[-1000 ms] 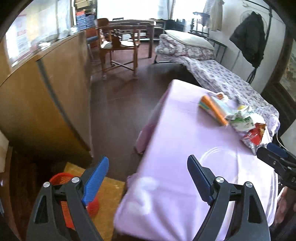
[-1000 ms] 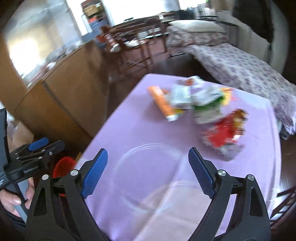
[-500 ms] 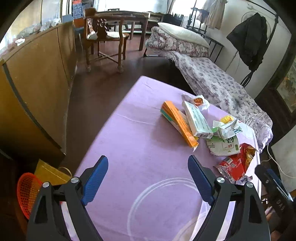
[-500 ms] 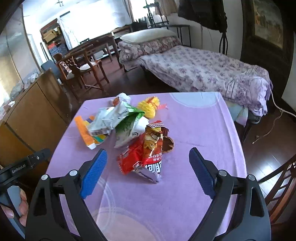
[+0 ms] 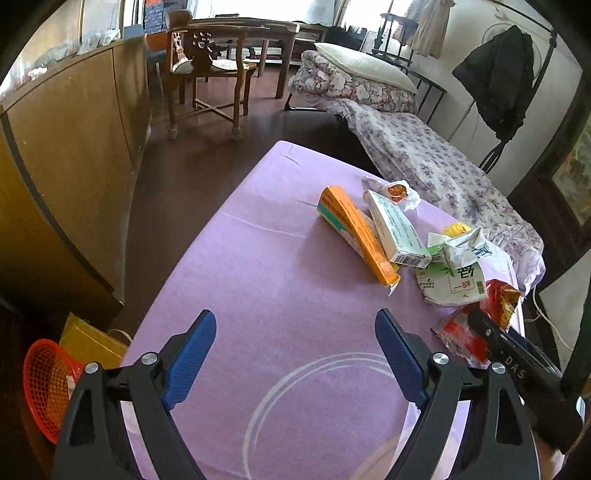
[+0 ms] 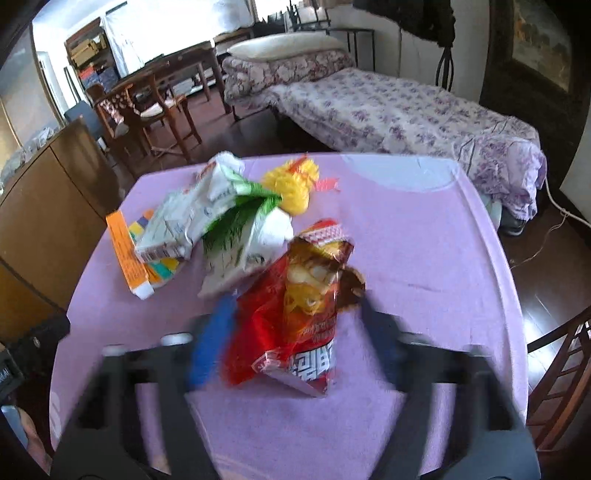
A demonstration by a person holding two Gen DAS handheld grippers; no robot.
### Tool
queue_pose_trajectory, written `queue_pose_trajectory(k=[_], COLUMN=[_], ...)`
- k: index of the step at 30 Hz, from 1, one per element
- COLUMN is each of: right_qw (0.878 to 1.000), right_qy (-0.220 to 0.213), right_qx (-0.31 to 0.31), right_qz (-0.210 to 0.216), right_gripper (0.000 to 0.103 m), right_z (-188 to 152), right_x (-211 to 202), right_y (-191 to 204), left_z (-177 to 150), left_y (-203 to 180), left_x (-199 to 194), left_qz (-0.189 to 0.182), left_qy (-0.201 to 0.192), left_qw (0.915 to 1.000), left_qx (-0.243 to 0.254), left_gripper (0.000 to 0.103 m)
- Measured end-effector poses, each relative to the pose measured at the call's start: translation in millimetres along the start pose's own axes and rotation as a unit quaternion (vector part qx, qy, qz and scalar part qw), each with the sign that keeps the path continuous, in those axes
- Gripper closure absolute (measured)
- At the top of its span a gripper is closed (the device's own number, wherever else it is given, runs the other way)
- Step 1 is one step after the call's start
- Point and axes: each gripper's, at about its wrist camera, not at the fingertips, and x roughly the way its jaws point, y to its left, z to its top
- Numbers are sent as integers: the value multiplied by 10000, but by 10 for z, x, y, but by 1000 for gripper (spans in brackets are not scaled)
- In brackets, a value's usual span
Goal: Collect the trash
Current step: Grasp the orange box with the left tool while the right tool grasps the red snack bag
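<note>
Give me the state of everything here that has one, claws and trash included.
left claw, open, nothing between its jaws.
right claw, jaws have just been closing around the red snack bag; contact too blurred to tell.
red snack bag, crumpled, top open, on the table.
orange carton, lying flat, near flap open.
white carton, crushed.
red basket, tilted, on the floor.

Daylit fisheye views, blown-out windows [image 6: 177,26], right view motion-blurred

Room furnishings beyond the work area.
Wooden chair [image 5: 207,70] at 11 o'clock; floral bed [image 5: 424,155] at 1 o'clock; wooden cabinet [image 5: 66,155] at 9 o'clock.
</note>
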Motion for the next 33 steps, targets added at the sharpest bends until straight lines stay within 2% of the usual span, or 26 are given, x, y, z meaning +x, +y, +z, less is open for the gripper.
queue_pose_trajectory(k=[2, 4, 7, 11, 15, 20, 26, 28, 30, 33], right_qw=[9998, 9992, 9991, 9989, 9987, 9982, 9973, 9971, 9969, 9969], right_qy=[64, 94, -26, -19, 16, 48, 77, 82, 84, 92], right_qx=[123, 243, 274, 304, 370, 434, 461, 475, 480, 449], right_qz=[107, 288, 328, 358, 361, 416, 561, 594, 614, 635], right_gripper=[66, 69, 70, 70, 70, 70, 70, 70, 70, 70], right_z=[1, -19, -52, -98, -67, -39, -42, -39, -39, -35], right_x=[-23, -121, -280, -358, -336, -313, -313, -310, -312, -312], right_y=[-60, -112, -146, -209, -291, -367, -411, -425, -422, -410], left_z=[10, 33, 69, 131, 201, 253, 276, 265, 266, 255], left_y=[-27, -91, -226, -427, -579, -629, -673, -675, -659, -593], left_x=[-20, -39, -27, 129, 319, 532, 753, 800, 834, 831], left_qz=[-42, -37, -34, -220, -72, -79, -17, -13, -46, -130], left_qy=[-1, -40, -70, 123, 180, 331, 511, 538, 600, 647], left_qw=[10000, 9999, 9995, 9991, 9989, 9989, 9981, 9979, 9974, 9970], left_qx=[26, 123, 312, 351, 417, 314, 351, 367, 394, 397], left_gripper=[17, 17, 17, 17, 17, 20, 32, 40, 62, 78])
